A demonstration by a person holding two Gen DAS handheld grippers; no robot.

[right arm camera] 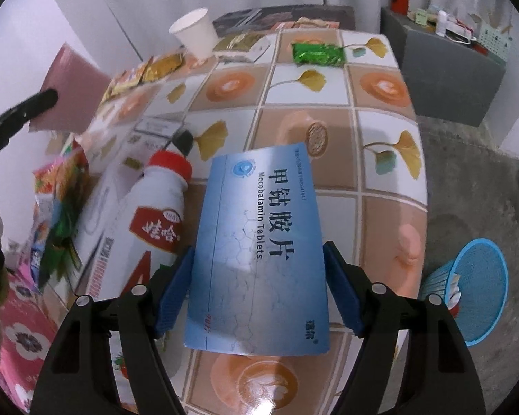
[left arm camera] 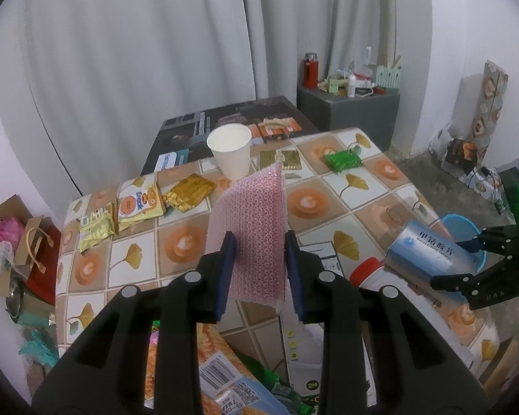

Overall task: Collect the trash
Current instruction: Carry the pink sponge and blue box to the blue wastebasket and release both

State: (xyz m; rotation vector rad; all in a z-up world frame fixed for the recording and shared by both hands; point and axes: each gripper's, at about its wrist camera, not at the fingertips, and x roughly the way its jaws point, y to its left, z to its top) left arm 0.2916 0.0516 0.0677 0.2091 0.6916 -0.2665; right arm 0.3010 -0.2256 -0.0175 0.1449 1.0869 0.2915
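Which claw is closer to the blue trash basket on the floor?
Right. The right claw, clamped on the blue medicine box, hangs at the table edge just beside the basket. The left claw, pinching pink bubble wrap, sits farther across the table.

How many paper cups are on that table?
1. The cup stands upright at the table's far edge, beside gold wrappers. Others may hide behind the jaws.

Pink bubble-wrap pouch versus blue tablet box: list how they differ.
The pink bubble-wrap pouch is soft and bubbly; the blue cardboard tablet box is smooth and printed. The pouch sits in the left tongs, the box in the right tongs, spread wider. Both are gripped clear above the tiled tablecloth.
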